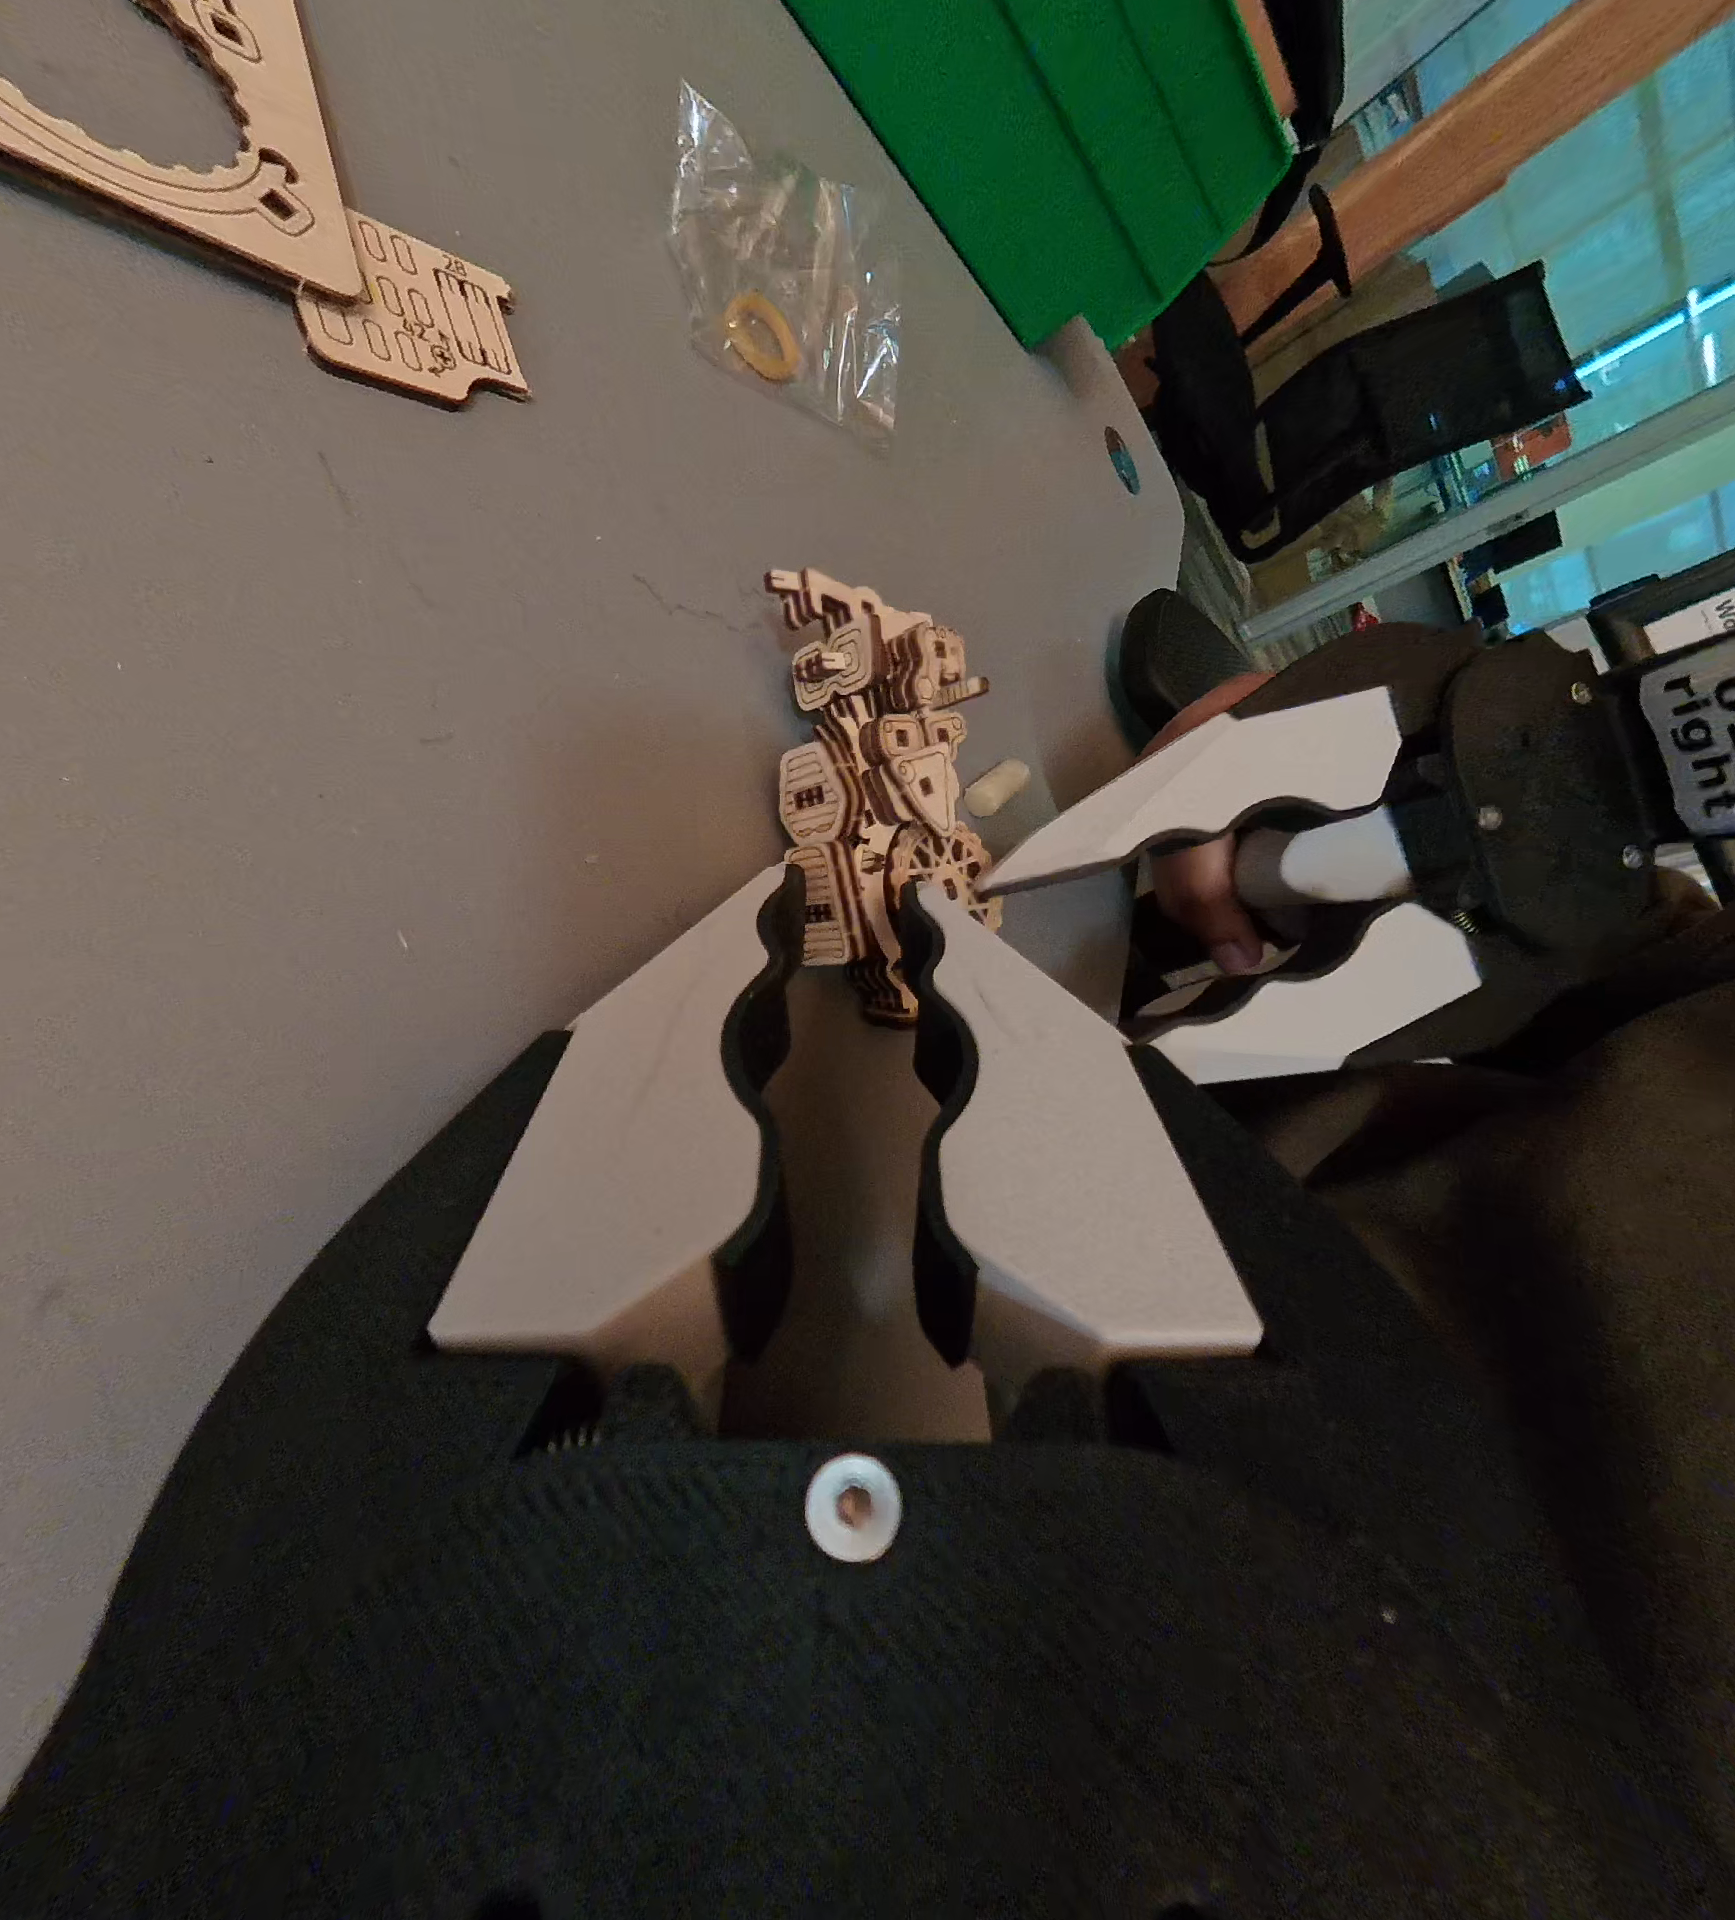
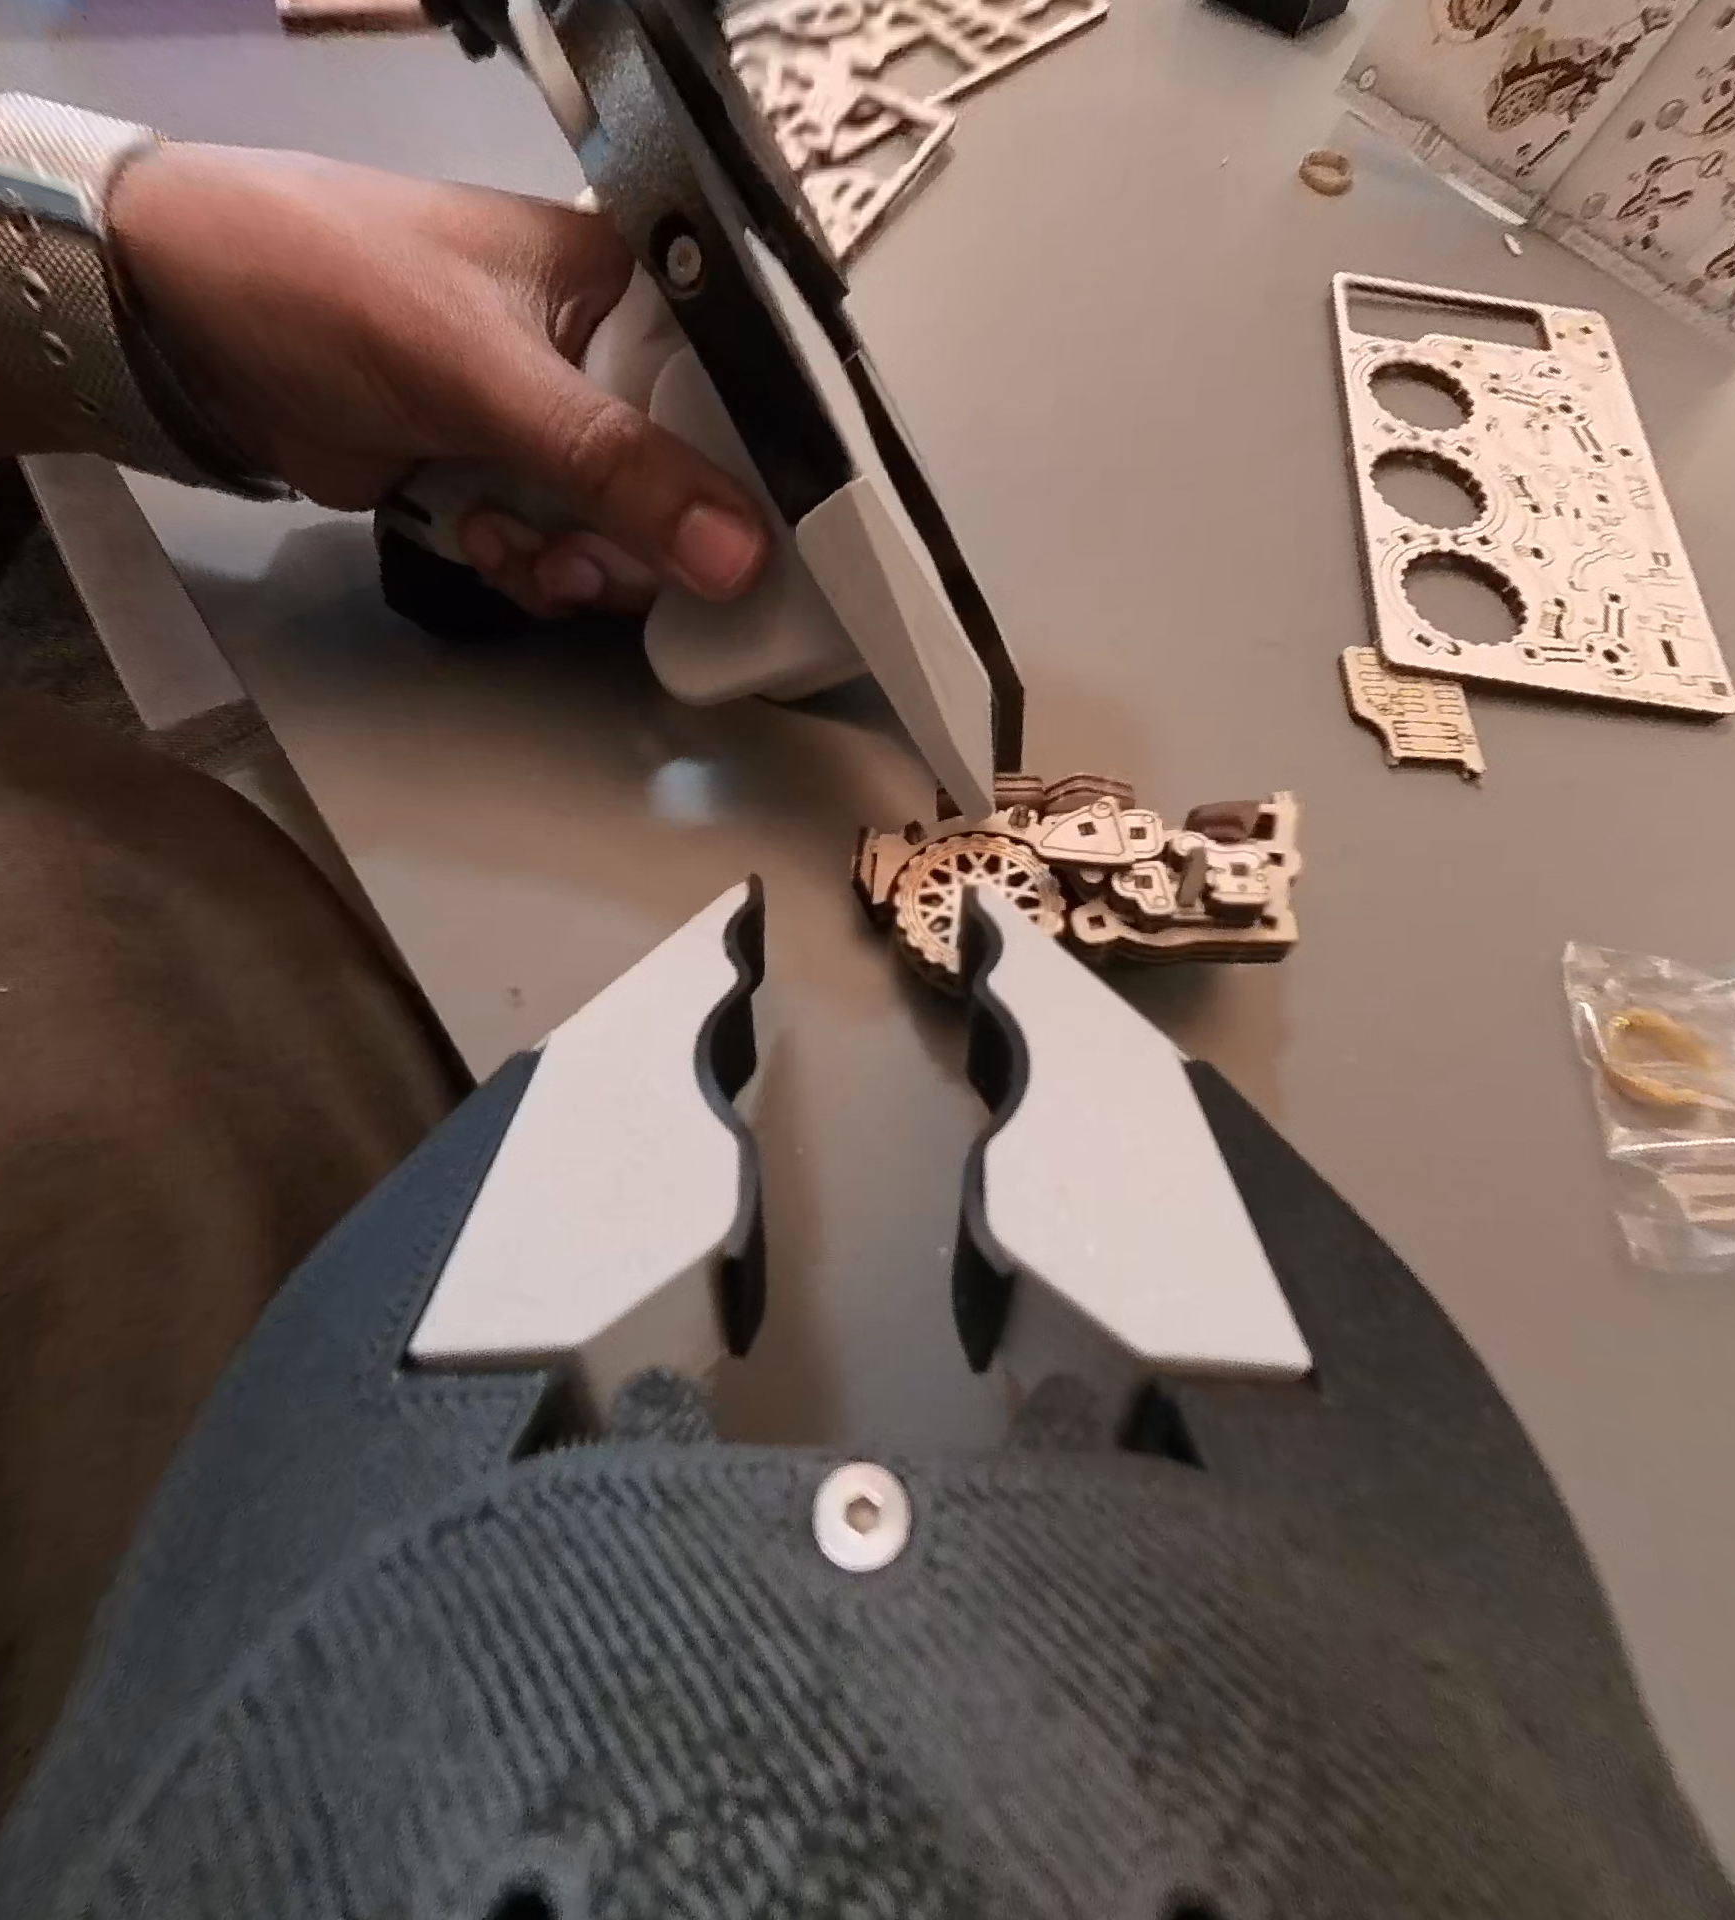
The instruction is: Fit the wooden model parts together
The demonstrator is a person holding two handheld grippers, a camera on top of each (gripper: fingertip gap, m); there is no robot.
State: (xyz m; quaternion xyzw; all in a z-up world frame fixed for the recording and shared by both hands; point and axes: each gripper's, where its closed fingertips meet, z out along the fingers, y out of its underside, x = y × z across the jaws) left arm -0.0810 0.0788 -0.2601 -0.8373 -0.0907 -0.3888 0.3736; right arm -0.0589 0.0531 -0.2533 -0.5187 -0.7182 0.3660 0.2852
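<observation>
Grey worktop (image 2: 1154,436), near edge | wooden model (image 2: 1102,883) pinched by left gripper (image 1: 847,899) | right gripper (image 2: 868,904) spread, empty, at wheel | advice: brace model, close squarely.

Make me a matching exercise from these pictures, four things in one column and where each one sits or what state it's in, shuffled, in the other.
Things:
1. wooden model
2. plastic bag
3. left gripper
4. right gripper

Places or states:
A. open, one finger overlapping the spoked wheel
B. lies on the grey table, an elastic band inside
C. fingers on either side of the model's end
D. lies on its side between both grippers

Pairs: 1-D, 2-B, 3-C, 4-A
</observation>
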